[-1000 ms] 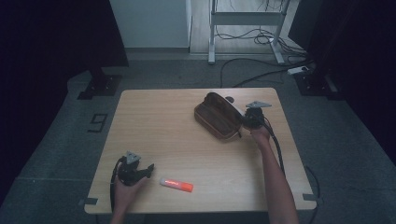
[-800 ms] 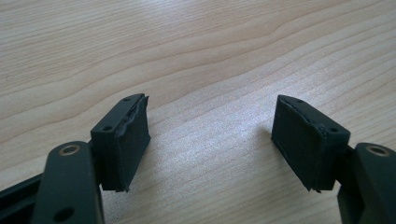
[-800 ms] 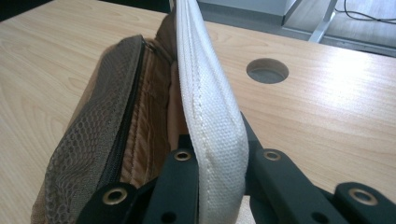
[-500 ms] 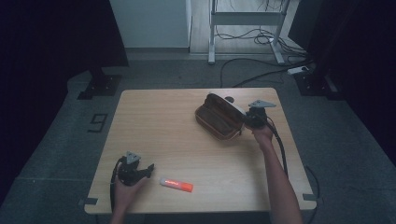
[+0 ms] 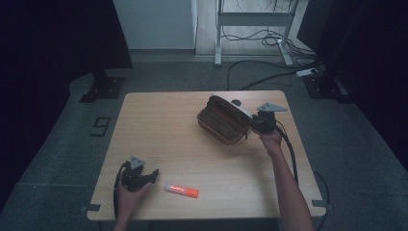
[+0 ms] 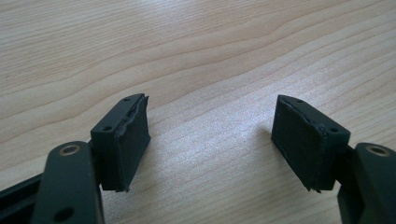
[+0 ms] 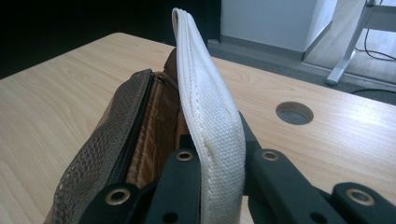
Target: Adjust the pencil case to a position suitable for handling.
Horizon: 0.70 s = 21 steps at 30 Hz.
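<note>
A brown zip pouch (image 5: 222,125) lies open on the right half of the wooden table (image 5: 168,130), its right end tipped up. My right gripper (image 5: 251,126) is shut on the pouch's white woven flap (image 7: 205,93), which stands upright between the jaws of that gripper (image 7: 217,151). Beside the flap I see the mesh side and tan lining of the pouch (image 7: 116,149). Near the front left edge, my left gripper (image 5: 153,174) rests open on the wood. Bare tabletop lies between its fingers (image 6: 212,140). An orange and white marker (image 5: 182,190) lies just right of it.
A round cable hole (image 7: 294,112) pierces the table behind the pouch. Beyond the far edge, desk legs (image 5: 219,33) and cables (image 5: 269,77) stand on the grey floor. Dark panels border both sides.
My right gripper has risen slightly with the white flap, tipping the pouch's right end up. The left gripper and the marker have stayed put.
</note>
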Each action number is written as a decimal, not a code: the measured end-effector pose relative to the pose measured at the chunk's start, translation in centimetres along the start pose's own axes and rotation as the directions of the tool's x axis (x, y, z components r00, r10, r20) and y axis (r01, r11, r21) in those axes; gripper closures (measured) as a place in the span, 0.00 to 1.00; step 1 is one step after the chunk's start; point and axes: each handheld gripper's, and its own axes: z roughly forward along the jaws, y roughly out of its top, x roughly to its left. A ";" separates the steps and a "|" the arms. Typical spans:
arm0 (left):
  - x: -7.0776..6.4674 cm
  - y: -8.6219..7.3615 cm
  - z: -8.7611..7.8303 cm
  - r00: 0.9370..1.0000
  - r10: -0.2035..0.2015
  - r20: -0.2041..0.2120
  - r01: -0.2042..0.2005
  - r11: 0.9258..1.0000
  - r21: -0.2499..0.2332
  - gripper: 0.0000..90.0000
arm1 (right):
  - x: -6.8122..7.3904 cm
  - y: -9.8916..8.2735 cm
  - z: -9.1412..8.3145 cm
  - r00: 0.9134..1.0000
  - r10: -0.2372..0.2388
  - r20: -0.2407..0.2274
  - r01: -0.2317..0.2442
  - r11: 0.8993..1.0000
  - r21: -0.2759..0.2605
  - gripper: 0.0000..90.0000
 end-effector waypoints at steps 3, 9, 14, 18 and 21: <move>0.0 0.0 0.0 1.000 0.000 0.000 0.000 1.000 0.000 0.30 | 0.3 0.2 -0.3 1.000 -0.002 -0.015 0.002 1.000 -0.014 0.93; 0.0 0.0 0.0 1.000 0.000 0.000 0.000 1.000 0.001 0.30 | 0.8 0.4 -0.9 0.999 0.005 -0.032 -0.006 0.999 -0.035 0.93; 0.0 0.0 0.0 1.000 -0.002 0.000 0.002 1.000 -0.001 0.30 | 1.0 0.0 -1.6 0.999 0.021 -0.040 -0.023 0.998 -0.054 0.93; 0.0 0.0 0.0 1.000 -0.003 0.000 0.003 1.000 -0.001 0.30 | 1.5 -0.1 -2.1 0.999 0.003 -0.037 -0.005 0.999 -0.041 0.93; 0.0 0.0 0.0 1.000 -0.002 0.001 0.002 1.000 -0.001 0.30 | 1.9 0.0 -2.5 0.999 -0.004 -0.045 0.002 0.999 -0.053 0.93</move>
